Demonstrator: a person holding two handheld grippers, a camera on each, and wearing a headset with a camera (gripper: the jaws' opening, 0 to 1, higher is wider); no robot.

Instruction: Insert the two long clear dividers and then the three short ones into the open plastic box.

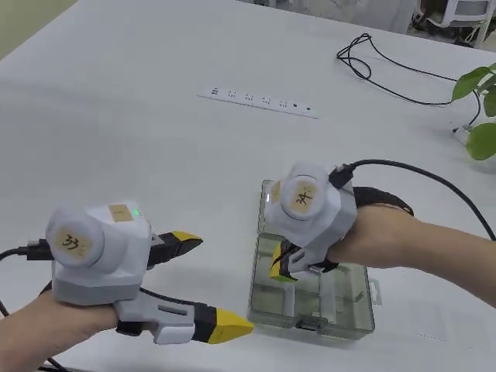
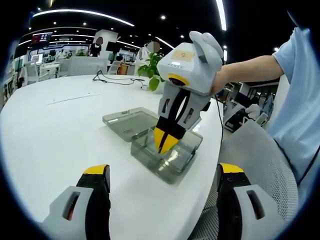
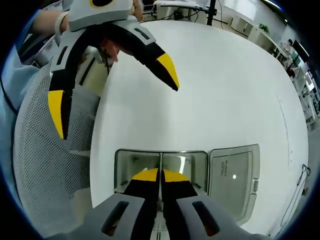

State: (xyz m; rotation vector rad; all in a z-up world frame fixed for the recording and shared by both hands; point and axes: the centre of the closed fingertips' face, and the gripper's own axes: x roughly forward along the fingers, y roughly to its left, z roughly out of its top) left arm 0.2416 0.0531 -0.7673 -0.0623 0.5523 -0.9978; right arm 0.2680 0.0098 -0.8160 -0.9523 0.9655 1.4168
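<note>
Your right gripper [image 1: 280, 267] pointed down into the open plastic box [image 1: 349, 306], low and right of centre in the head view. In the right gripper view its jaws [image 3: 161, 175] were pinched together at the bottom centre on a thin clear divider [image 3: 161, 159], which stood upright across the middle of the box [image 3: 130, 162]. The lid [image 3: 232, 175] lay flat to the right. Your left gripper [image 1: 209, 283] sat at the lower left of the head view, just beside the box, jaws spread wide and holding nothing. It hung over the white table [image 1: 155, 139]. A power strip [image 1: 260, 101] lay at the upper centre, and a black cable [image 1: 372, 66] and a plant [image 1: 480, 108] lay at the upper right.
</note>
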